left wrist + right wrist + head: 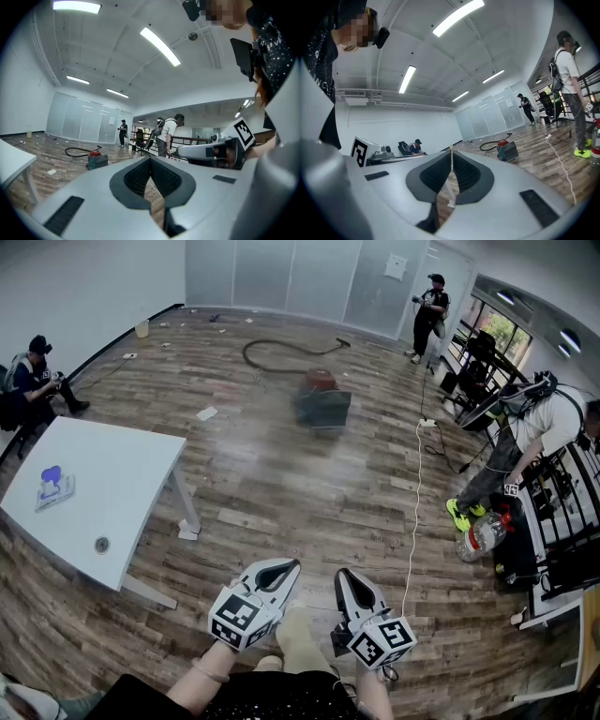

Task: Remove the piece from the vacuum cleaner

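Colours: vacuum cleaner (323,407) has a teal body, red top and black hose (246,354). Table (112,474) is white. Floor (281,493) is brown wood-plank pattern.

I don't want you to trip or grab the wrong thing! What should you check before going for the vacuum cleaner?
1. Left gripper empty: ok, shut with nothing in it.
2. Right gripper empty: ok, shut with nothing in it.
3. Vacuum cleaner within reach: not ok, it sits far across the floor.
4. Way there free: ok, it seems; the table stands off to the left and the white cable lies to the right.
5. Piece to remove spotted: cannot tell; the vacuum cleaner is too far and blurred, only its hose shows.
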The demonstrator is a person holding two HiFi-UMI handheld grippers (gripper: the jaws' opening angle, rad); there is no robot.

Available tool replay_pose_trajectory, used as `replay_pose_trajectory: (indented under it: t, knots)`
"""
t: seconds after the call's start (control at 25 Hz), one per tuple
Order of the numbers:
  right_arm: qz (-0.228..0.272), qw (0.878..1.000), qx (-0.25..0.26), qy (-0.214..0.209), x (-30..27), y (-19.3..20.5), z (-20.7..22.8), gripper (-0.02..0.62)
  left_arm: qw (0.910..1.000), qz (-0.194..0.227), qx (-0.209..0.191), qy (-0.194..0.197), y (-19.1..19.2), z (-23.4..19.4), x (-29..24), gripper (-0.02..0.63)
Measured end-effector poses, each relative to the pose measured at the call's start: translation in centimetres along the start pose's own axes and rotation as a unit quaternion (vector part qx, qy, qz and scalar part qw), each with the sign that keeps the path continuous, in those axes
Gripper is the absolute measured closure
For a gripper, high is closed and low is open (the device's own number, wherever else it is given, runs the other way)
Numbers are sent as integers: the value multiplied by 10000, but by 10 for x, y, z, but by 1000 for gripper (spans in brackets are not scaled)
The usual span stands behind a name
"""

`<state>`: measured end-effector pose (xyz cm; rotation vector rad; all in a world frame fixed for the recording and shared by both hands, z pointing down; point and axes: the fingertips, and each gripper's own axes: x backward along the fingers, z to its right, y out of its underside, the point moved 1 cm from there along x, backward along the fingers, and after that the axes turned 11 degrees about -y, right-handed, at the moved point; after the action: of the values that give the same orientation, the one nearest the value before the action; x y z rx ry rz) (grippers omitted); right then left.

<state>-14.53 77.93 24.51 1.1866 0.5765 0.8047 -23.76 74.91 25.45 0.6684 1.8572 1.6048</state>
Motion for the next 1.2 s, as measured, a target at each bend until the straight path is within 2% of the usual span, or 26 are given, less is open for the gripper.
replay_pose_trajectory:
  t: [0.16,0.44,0.88,1.2]
  knots:
    - [56,9999,-136,-37,-9,-6,20,584,10000,17,3,-12,-4,-6,-21,598]
    - [107,9999,-40,6,-47,-26,70,584,9999,79,-56,-44,-18,-35,-69,598]
    - [193,9998,-28,-72,-129,-64,181,584,9997,114,-167,-152,-47,-103,-188,598]
    - [262,9995,-113,-97,-168,-78,250,584,9995,100,-269,-130,-56,-131,-264,598]
